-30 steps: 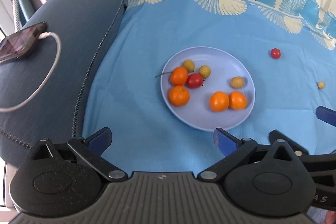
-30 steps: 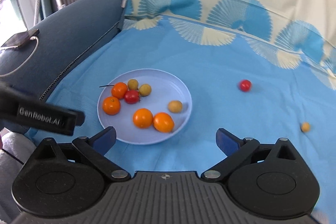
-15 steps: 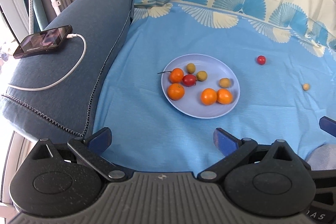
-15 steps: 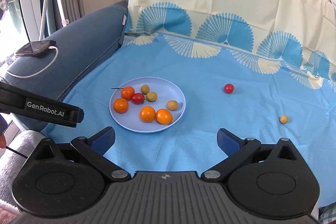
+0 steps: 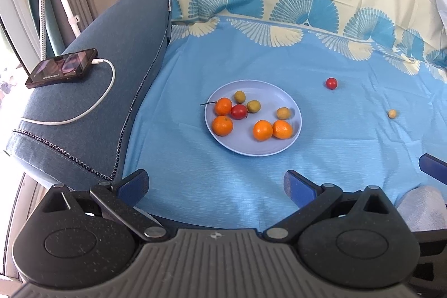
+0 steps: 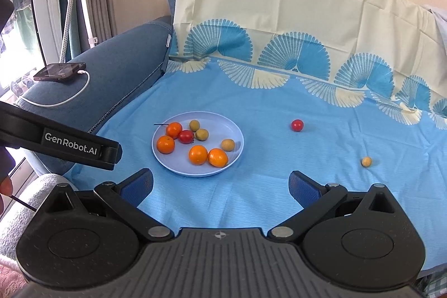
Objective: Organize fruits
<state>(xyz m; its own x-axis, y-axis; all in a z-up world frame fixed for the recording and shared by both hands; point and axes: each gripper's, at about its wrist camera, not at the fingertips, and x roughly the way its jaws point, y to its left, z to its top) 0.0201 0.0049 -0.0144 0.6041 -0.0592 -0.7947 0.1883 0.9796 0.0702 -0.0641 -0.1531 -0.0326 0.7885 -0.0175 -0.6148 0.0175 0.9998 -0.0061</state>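
A pale blue plate (image 5: 279, 150) (image 6: 178, 169) sits on the blue cloth and holds several oranges, a red tomato (image 5: 239, 111) (image 6: 186, 136) and three small yellow-green fruits. A second red tomato (image 5: 331, 83) (image 6: 297, 125) and a small yellow fruit (image 5: 392, 113) (image 6: 366, 161) lie loose on the cloth to the plate's right. My left gripper (image 5: 215, 183) is open and empty, well back from the plate. My right gripper (image 6: 220, 183) is also open and empty, near the cloth's front edge.
A dark blue sofa armrest (image 5: 111, 52) on the left carries a phone (image 5: 62, 67) on a white charging cable. The patterned cloth climbs the backrest (image 6: 279, 18) behind. The left gripper's body (image 6: 69, 144) crosses the right wrist view at left. A grey fleecy surface (image 5: 421, 208) shows at lower right.
Both grippers have pulled back and up from the plate, so the plate and fruits look smaller and farther. The fruits have not moved. Both grippers stay open.
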